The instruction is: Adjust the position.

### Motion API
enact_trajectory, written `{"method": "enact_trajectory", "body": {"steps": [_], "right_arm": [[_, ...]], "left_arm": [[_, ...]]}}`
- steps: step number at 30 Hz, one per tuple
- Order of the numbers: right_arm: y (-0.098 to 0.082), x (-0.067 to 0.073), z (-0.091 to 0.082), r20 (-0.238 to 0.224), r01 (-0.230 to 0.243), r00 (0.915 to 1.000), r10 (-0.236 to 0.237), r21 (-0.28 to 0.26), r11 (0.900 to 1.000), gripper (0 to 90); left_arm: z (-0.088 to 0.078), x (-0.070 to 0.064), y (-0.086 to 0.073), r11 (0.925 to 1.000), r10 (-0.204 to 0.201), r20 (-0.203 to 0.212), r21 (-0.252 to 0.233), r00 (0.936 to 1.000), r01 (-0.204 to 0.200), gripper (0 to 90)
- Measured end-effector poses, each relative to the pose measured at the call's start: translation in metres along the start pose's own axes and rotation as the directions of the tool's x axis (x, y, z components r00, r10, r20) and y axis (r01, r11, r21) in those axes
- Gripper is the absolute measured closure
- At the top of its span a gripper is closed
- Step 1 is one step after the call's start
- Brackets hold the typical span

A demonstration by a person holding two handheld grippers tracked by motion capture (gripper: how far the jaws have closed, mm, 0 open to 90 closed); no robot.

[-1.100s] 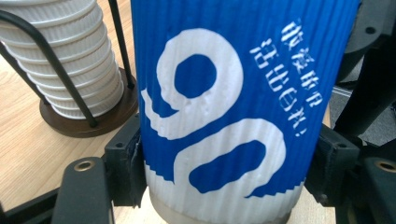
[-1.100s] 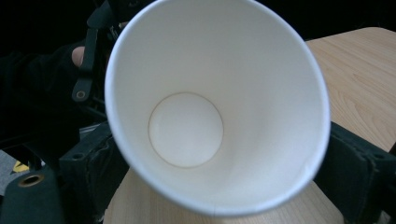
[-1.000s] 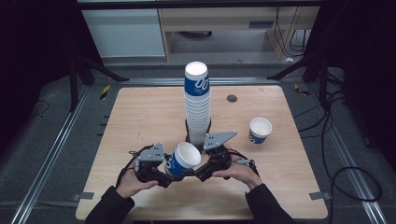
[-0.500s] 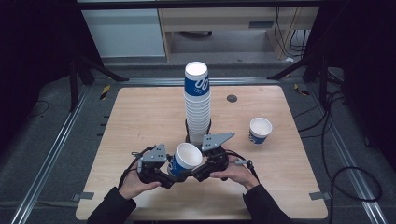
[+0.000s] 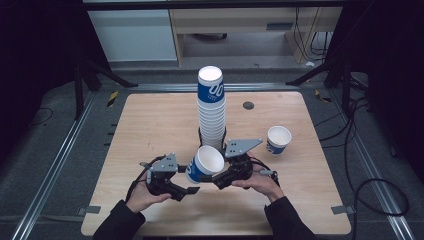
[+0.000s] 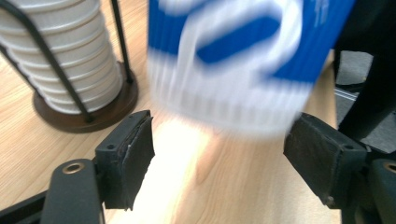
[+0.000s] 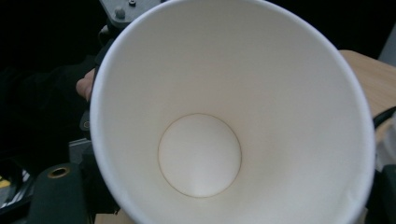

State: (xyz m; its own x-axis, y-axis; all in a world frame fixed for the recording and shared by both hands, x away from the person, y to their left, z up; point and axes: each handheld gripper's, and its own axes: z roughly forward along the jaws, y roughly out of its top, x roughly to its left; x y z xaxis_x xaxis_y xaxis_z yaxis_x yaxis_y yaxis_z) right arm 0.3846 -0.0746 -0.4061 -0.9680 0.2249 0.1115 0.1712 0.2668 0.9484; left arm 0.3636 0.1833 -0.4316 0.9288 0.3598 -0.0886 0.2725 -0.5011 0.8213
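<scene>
With the right gripper [image 5: 216, 181] just clamped on the paper cup's [image 5: 205, 163] thin rim and the left gripper's [image 5: 186, 191] jaws apart, the wall could crumple and slip near the table's [image 5: 150, 120] front edge

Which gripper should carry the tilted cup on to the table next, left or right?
Likely right. The right gripper is shut on the tilted cup; the left gripper is open, pads clear of it.

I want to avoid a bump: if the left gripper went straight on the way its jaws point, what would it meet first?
Most likely the blue-and-white cup, just past the left gripper and its open jaws. Depth is blurred.
</scene>
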Motion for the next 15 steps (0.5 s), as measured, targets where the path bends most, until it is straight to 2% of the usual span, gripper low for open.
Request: {"method": "enact_trajectory", "body": {"steps": [6,11,15], "right_arm": [[0.001,-0.007,-0.017,0.084,0.002,0.9965,-0.001,-0.01,1.0,19.9],[-0.002,-0.011,-0.029,0.162,-0.001,0.9868,-0.001,0.008,1.0,19.9],[-0.004,-0.012,-0.035,0.196,-0.001,0.9806,-0.003,0.022,1.0,19.9]], "left_arm": [[-0.007,0.009,-0.005,0.9994,-0.032,-0.049,0.007,0.9983,0.033,21.9],[-0.014,0.018,-0.012,0.9969,-0.078,-0.108,-0.001,0.9911,0.078,21.4],[-0.019,0.022,-0.015,0.9954,-0.095,-0.157,-0.003,0.983,0.096,21.0]]}}
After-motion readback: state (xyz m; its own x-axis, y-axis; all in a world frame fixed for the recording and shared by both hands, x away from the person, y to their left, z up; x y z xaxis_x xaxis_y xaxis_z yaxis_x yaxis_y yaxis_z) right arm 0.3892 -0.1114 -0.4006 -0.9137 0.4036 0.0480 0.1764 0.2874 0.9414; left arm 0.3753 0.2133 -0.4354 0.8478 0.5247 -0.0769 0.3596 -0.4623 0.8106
